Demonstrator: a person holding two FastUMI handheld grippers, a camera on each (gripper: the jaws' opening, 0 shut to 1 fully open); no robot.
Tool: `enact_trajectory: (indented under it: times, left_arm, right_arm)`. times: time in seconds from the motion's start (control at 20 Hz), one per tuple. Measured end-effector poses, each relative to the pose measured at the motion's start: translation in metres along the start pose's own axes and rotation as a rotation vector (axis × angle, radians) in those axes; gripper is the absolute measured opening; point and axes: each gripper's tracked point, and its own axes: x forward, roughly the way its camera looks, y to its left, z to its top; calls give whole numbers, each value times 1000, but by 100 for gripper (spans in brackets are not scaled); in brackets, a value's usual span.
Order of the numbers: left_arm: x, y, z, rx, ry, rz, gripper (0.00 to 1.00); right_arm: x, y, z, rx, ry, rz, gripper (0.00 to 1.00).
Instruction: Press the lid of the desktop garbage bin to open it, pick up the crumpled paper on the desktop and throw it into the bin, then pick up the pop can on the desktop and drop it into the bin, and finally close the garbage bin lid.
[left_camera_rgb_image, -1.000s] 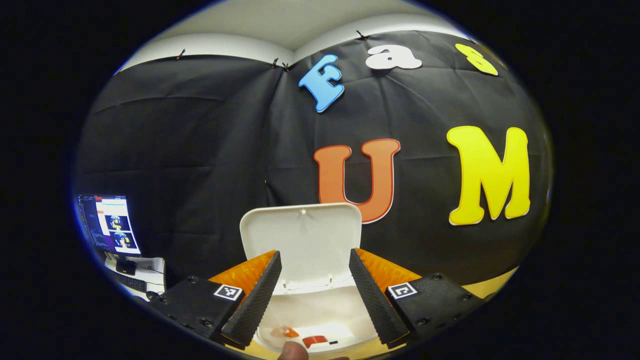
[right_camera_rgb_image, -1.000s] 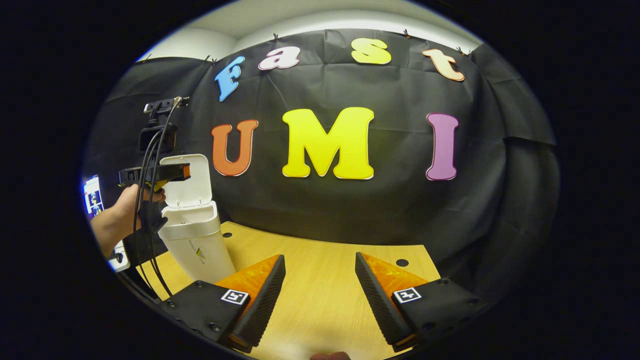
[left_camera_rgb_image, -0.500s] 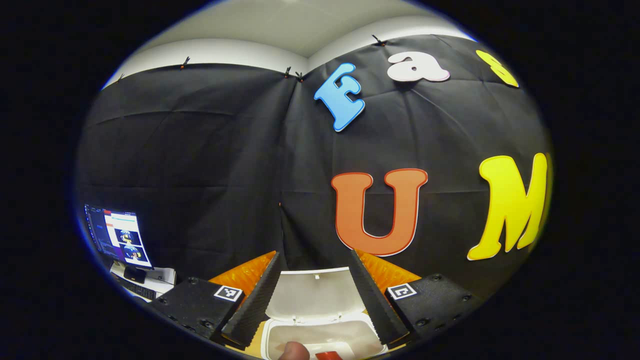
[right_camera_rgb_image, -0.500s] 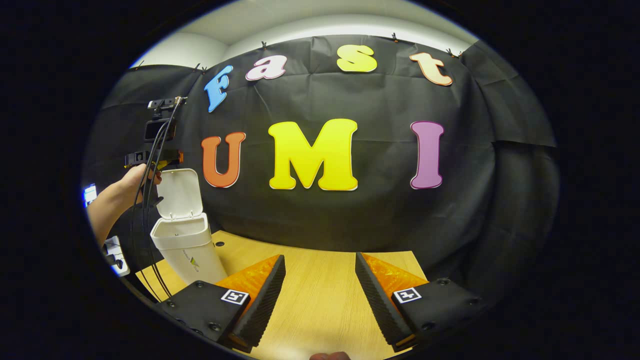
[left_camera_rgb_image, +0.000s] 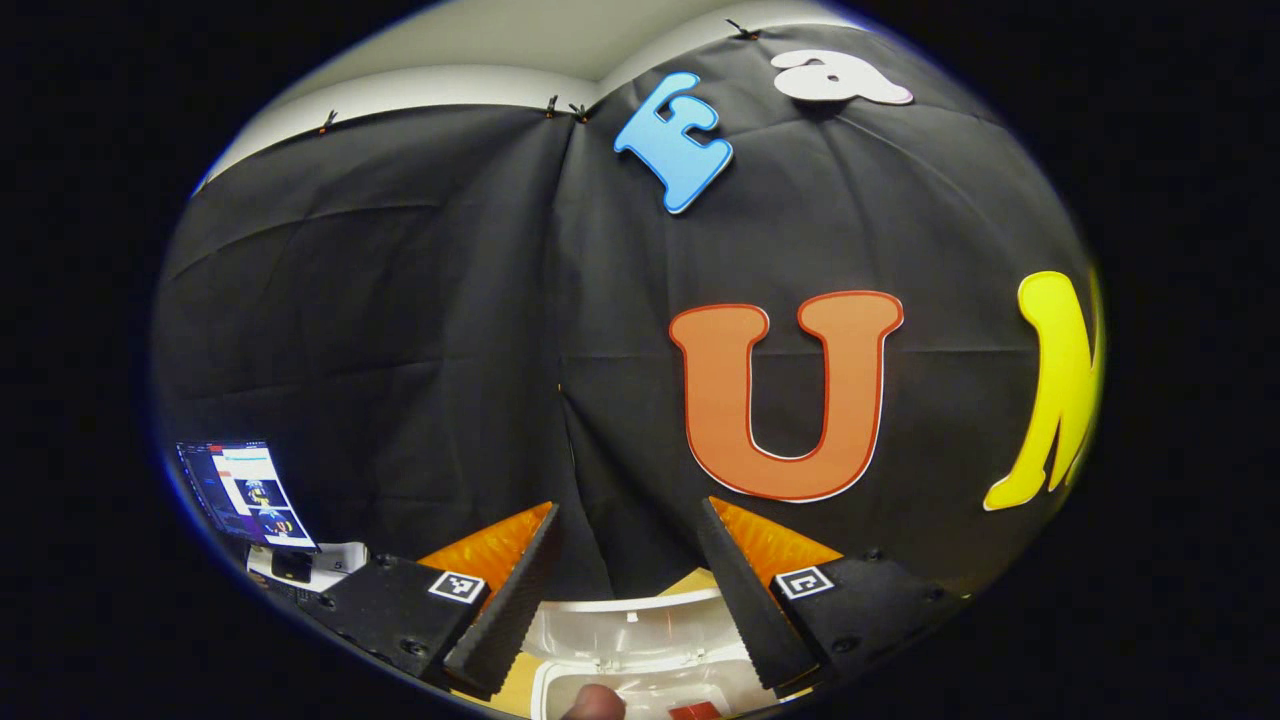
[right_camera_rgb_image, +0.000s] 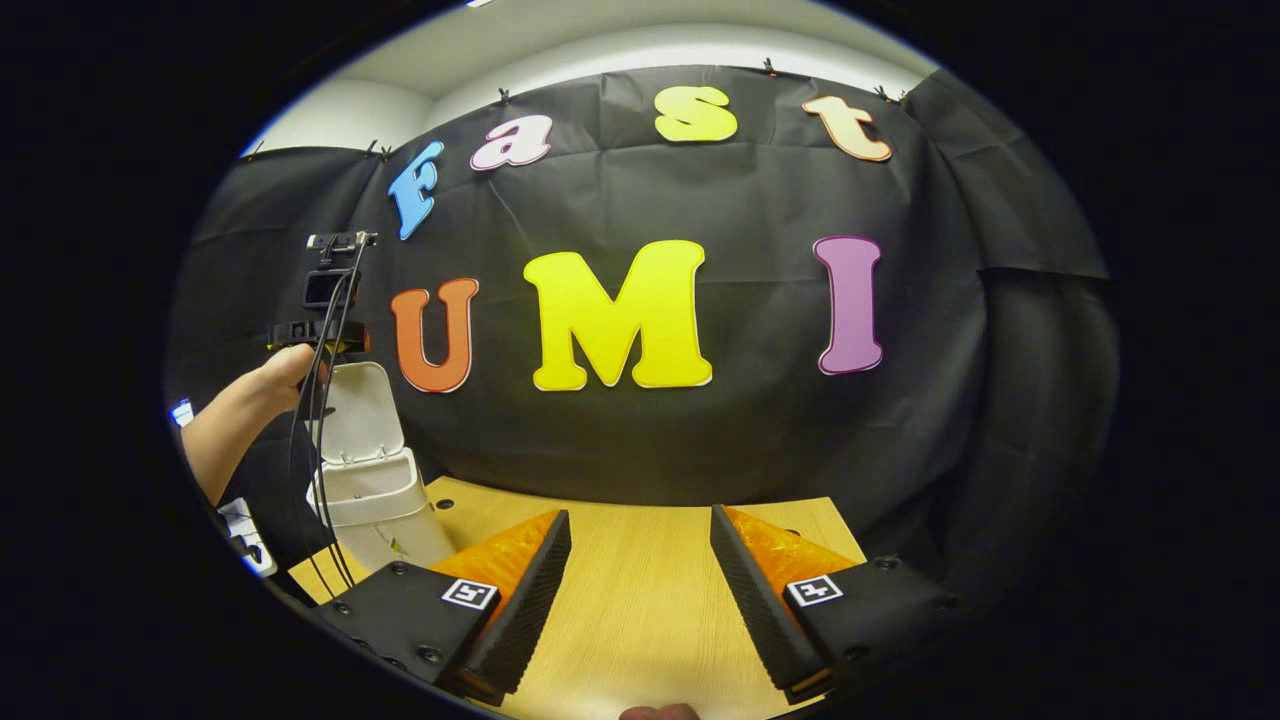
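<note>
1. Left gripper (left_camera_rgb_image: 625, 600): fingers spread wide, nothing between them. It sits above the garbage bin (left_camera_rgb_image: 640, 690), looking over the raised lid (left_camera_rgb_image: 625, 630) at the booth wall.
2. Right gripper (right_camera_rgb_image: 640, 590): fingers also parted and empty, hovering over the bare wooden desktop (right_camera_rgb_image: 640, 600), well apart from the bin.
3. Task things: the bin stands at the desktop's far left corner in the right gripper view (right_camera_rgb_image: 375, 500), lid (right_camera_rgb_image: 360, 410) up and leaning back. A red object (left_camera_rgb_image: 695, 711) shows at the mouth of the bin in the left gripper view; likely the pop can, though too little of it is visible to be sure. The crumpled paper cannot be made out.
4. Judgement: both drops look done; closing the lid is what remains.
5. Risks: the left gripper is high and nearly behind the lid's top edge. A push from the wrong side would tip the light bin or shove it off the corner. A glancing press could let the lid spring back.
6. View differences: the right gripper view gives the whole bin from outside, plus the hand (right_camera_rgb_image: 275, 375) and cables of the left gripper (right_camera_rgb_image: 320, 330). The left gripper view gives the bin's interior and a monitor (left_camera_rgb_image: 245, 490) low at left.
</note>
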Motion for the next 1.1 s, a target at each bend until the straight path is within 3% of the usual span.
enact_trajectory:
  times: [0.25,0.65,1.1]
  left_arm:
    - [8,4,-19,-31,57,8,90]
    - [-46,-6,-41,-88,120,32,93]
    - [-124,-17,-136,-93,219,11,90]
  right_arm:
    - [4,-2,3,10,-2,-11,89]
    - [-3,-14,6,18,-13,8,89]
    - [-17,-55,-17,6,4,-23,90]
